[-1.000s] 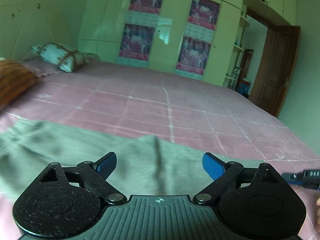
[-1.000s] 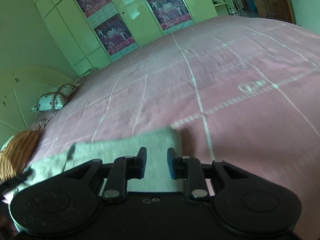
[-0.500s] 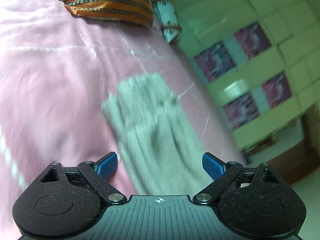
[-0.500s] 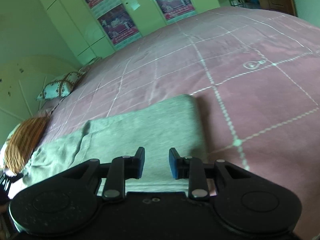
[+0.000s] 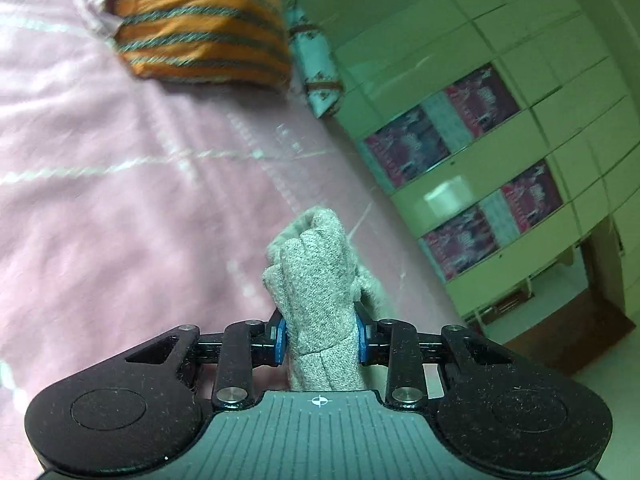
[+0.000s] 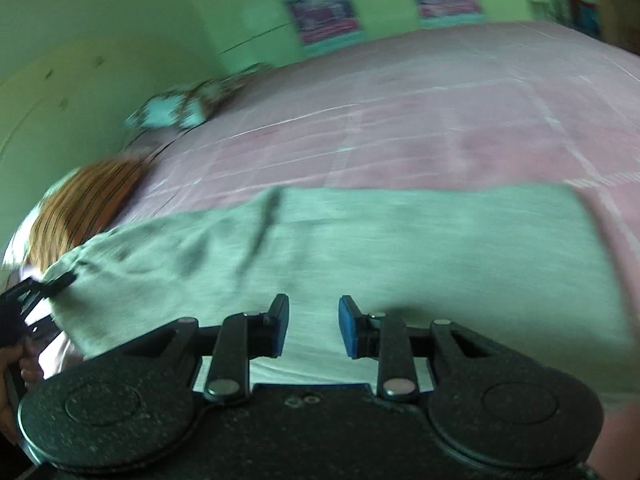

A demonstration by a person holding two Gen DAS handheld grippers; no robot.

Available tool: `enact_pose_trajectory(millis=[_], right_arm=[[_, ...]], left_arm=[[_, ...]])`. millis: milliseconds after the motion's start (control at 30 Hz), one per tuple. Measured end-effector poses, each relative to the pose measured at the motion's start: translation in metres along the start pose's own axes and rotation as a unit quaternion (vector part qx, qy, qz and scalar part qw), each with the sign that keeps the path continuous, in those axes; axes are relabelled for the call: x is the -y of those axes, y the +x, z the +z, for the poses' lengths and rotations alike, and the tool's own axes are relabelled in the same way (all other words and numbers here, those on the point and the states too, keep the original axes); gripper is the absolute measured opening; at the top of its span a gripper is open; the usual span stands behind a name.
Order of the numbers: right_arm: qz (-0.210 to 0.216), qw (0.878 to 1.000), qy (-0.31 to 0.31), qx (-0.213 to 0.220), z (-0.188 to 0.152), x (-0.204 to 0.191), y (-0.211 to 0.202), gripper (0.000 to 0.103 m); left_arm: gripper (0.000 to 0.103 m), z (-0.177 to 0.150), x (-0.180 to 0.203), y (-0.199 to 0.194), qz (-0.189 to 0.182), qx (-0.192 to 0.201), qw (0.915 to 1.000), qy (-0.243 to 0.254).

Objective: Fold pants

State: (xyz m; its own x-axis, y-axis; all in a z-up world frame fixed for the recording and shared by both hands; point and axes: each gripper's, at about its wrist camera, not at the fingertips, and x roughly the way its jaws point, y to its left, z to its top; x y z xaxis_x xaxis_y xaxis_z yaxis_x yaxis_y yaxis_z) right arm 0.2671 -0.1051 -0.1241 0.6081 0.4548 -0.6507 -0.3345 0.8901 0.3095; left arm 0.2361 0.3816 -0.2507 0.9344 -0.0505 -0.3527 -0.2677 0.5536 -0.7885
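The grey pants (image 6: 360, 240) lie spread across the pink bed (image 6: 440, 120). My left gripper (image 5: 320, 336) is shut on a bunched end of the pants (image 5: 316, 280), which stands up between its blue pads. That left gripper also shows at the far left of the right wrist view (image 6: 36, 292), at the pants' left end. My right gripper (image 6: 313, 326) hovers over the near edge of the pants, its jaws a small gap apart with nothing between them.
An orange striped pillow (image 5: 200, 28) and a pale patterned pillow (image 5: 316, 72) lie at the head of the bed. A green wardrobe wall with posters (image 5: 480, 160) stands behind. A brown door (image 5: 600, 320) is at the right.
My left gripper swung round to the pants' end and closed on the bunched fabric. My right gripper moved back along the pants, so more fabric shows; its jaws stayed slightly apart.
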Motion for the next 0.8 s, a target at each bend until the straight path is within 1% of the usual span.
enact_pose_trajectory(millis=[33,67,133,200,233,267,300,333,367,433,500,600,700,733,767,800], right_arm=[[-0.011,1.000,-0.015,-0.022,-0.002,-0.007,0.012,0.018],[-0.038,0.997,-0.035,-0.049,-0.007,-0.014,0.027,0.018],[-0.052,0.997,-0.043,-0.043,-0.009,-0.019,0.033,0.018],[-0.045,0.998,-0.021,-0.049,-0.002,-0.015,0.028,0.018],[-0.030,0.999,0.002,-0.035,0.002,-0.008,0.017,0.018],[-0.021,0.999,0.020,-0.014,0.003,-0.002,0.006,0.021],[-0.019,0.999,0.035,0.004,0.004,0.005,-0.004,0.023],[-0.023,0.998,0.050,0.015,0.003,0.014,-0.013,0.027],[-0.025,0.997,0.070,0.021,0.002,0.023,-0.022,0.028],[-0.022,0.993,0.109,0.031,-0.003,0.045,-0.037,0.028],[-0.023,0.989,0.143,0.043,-0.008,0.063,-0.052,0.028],[-0.025,0.977,0.200,0.069,-0.016,0.098,-0.079,0.028],[-0.027,0.966,0.239,0.092,-0.023,0.134,-0.103,0.028],[-0.029,0.963,0.249,0.100,-0.026,0.148,-0.113,0.028],[-0.032,0.959,0.259,0.107,-0.029,0.161,-0.125,0.028],[-0.035,0.956,0.268,0.114,-0.032,0.172,-0.133,0.029]], left_arm=[[0.033,-0.003,-0.007,0.000,0.000,-0.002,1.0000,-0.006],[0.033,-0.005,-0.010,0.000,-0.001,-0.003,1.0000,-0.007],[0.033,-0.005,-0.009,-0.001,0.002,-0.003,1.0000,-0.006],[0.033,-0.003,0.003,-0.005,-0.009,0.003,0.9999,0.000],[0.033,-0.001,0.012,-0.007,-0.016,0.006,0.9998,0.011],[0.033,0.000,0.021,-0.009,-0.022,0.009,0.9995,0.021],[0.033,0.000,0.032,-0.010,-0.029,0.011,0.9992,0.025],[0.033,0.001,0.045,-0.011,-0.039,0.011,0.9986,0.033],[0.033,-0.001,0.060,-0.012,-0.043,0.014,0.9978,0.049],[0.033,-0.008,0.101,-0.011,-0.056,0.011,0.9933,0.101],[0.033,-0.023,0.143,-0.004,-0.078,-0.008,0.9858,0.148],[0.033,-0.063,0.212,0.010,-0.103,-0.033,0.9674,0.229],[0.034,-0.116,0.273,0.025,-0.136,-0.065,0.9464,0.286],[0.034,-0.138,0.293,0.030,-0.149,-0.078,0.9383,0.302],[0.035,-0.160,0.311,0.037,-0.162,-0.096,0.9317,0.311],[0.038,-0.184,0.326,0.041,-0.174,-0.116,0.9255,0.316]])
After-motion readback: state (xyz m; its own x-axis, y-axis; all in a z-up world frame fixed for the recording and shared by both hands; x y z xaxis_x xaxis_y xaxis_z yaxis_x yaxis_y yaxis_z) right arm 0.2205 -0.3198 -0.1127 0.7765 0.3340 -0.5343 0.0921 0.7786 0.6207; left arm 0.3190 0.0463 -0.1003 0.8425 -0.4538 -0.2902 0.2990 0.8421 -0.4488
